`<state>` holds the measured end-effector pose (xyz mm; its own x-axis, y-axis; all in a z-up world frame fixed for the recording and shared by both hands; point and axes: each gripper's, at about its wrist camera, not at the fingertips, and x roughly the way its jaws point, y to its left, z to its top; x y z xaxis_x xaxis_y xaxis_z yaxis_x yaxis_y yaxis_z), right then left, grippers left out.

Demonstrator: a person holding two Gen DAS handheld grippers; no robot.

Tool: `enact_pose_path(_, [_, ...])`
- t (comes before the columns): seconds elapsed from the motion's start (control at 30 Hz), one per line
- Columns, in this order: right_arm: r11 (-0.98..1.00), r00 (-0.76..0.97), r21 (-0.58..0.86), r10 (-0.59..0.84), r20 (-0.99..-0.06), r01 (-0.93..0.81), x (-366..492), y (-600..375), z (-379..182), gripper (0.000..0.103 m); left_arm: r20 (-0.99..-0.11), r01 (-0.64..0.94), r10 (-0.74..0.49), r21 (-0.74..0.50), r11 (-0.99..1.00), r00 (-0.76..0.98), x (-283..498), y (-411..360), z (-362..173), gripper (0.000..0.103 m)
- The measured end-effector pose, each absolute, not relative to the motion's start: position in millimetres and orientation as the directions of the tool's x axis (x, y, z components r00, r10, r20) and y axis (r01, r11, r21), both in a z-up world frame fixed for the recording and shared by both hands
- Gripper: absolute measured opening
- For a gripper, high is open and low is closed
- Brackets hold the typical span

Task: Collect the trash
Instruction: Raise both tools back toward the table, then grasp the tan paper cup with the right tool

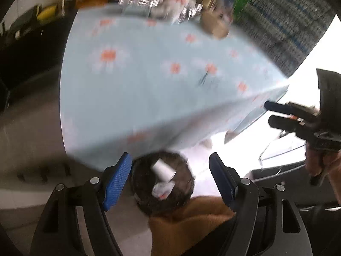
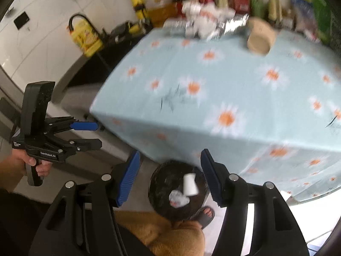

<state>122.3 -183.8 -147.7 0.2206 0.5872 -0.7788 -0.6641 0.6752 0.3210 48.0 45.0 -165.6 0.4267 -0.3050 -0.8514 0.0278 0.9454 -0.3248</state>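
Observation:
A dark round trash bin (image 1: 162, 183) stands on the floor below the table's near edge; it also shows in the right wrist view (image 2: 168, 183). Inside lie a white paper cup (image 1: 163, 169) (image 2: 189, 184) and a crumpled white wrapper (image 1: 163, 188) (image 2: 178, 198). My left gripper (image 1: 170, 181) is open and empty above the bin; it also shows in the right wrist view (image 2: 92, 134). My right gripper (image 2: 170, 177) is open and empty above the bin; it also shows in the left wrist view (image 1: 269, 113). A tan cup (image 1: 215, 24) (image 2: 261, 37) lies tipped on the table's far side.
The table wears a light blue daisy cloth (image 1: 149, 74) (image 2: 234, 81). Bottles, boxes and foil packets crowd its far edge (image 2: 208, 15). A yellow jug (image 2: 85, 35) stands on a dark counter at the left. A sandalled foot (image 2: 205, 213) and brown trousers (image 2: 166, 234) are beside the bin.

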Motion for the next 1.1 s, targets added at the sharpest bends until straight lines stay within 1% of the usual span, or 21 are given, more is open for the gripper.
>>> enact_pose_path(0.13, [0.697,0.294,0.311,0.604,-0.741,-0.646,142,-185,-120,0.063,-0.816,0.054,-0.287,-0.302,0.952,0.502,69,49,-133,0.075])
enact_pose_path(0.17, [0.702,0.308,0.311,0.607,-0.733,-0.641,148,-186,-115,0.064,-0.807,0.052,-0.28,-0.297,0.954,0.52,75,50,-126,0.075])
enact_pose_path(0.2, [0.712,0.325,0.314,0.607,-0.725,-0.629,157,-185,-109,0.069,-0.801,0.049,-0.279,-0.299,0.953,0.53,81,53,-119,0.076])
enact_pose_path(0.23, [0.715,0.333,0.319,0.61,-0.719,-0.622,165,-187,-102,0.072,-0.795,0.042,-0.278,-0.304,0.952,0.539,87,54,-114,0.076])
enact_pose_path(0.33, [0.732,0.367,0.314,0.606,-0.706,-0.605,191,-184,-93,0.075,-0.786,0.015,-0.25,-0.293,0.956,0.566,101,56,-102,0.076])
enact_pose_path(0.37, [0.742,0.387,0.293,0.594,-0.706,-0.603,201,-183,-91,0.079,-0.783,0.008,-0.246,-0.295,0.956,0.571,106,55,-99,0.078])
enact_pose_path(0.4, [0.756,0.409,0.274,0.578,-0.706,-0.594,214,-182,-89,0.081,-0.778,0.003,-0.243,-0.296,0.955,0.58,113,55,-94,0.083])
enact_pose_path(0.47, [0.764,0.413,0.272,0.569,-0.711,-0.585,237,-181,-86,0.081,-0.772,-0.015,-0.216,-0.28,0.96,0.598,125,53,-87,0.085])
enact_pose_path(0.6, [0.797,0.4,0.273,0.527,-0.749,-0.538,293,-183,-95,0.082,-0.768,-0.047,-0.165,-0.246,0.968,0.619,141,49,-75,0.085])
enact_pose_path(0.67, [0.81,0.399,0.252,0.5,-0.769,-0.53,319,-185,-101,0.082,-0.77,-0.078,-0.135,-0.233,0.969,0.623,150,46,-72,0.085])
enact_pose_path(0.73, [0.818,0.39,0.243,0.482,-0.785,-0.521,340,-185,-111,0.086,-0.773,-0.103,-0.108,-0.218,0.971,0.625,156,42,-73,0.086])
enact_pose_path(0.77, [0.823,0.378,0.254,0.478,-0.793,-0.508,352,-186,-117,0.086,-0.779,-0.117,-0.092,-0.208,0.971,0.62,161,40,-74,0.089])
enact_pose_path(0.9, [0.828,0.287,0.324,0.483,-0.827,-0.458,389,-187,-144,0.086,-0.802,-0.163,-0.072,-0.207,0.965,0.592,174,33,-80,0.089])
enact_pose_path(1.03, [0.809,0.24,0.376,0.515,-0.823,-0.451,408,-186,-157,0.086,-0.817,-0.209,-0.033,-0.186,0.96,0.576,186,25,-82,0.089])
enact_pose_path(1.1, [0.807,0.215,0.399,0.524,-0.824,-0.435,418,-185,-165,0.086,-0.824,-0.237,-0.036,-0.203,0.95,0.565,192,24,-83,0.089])
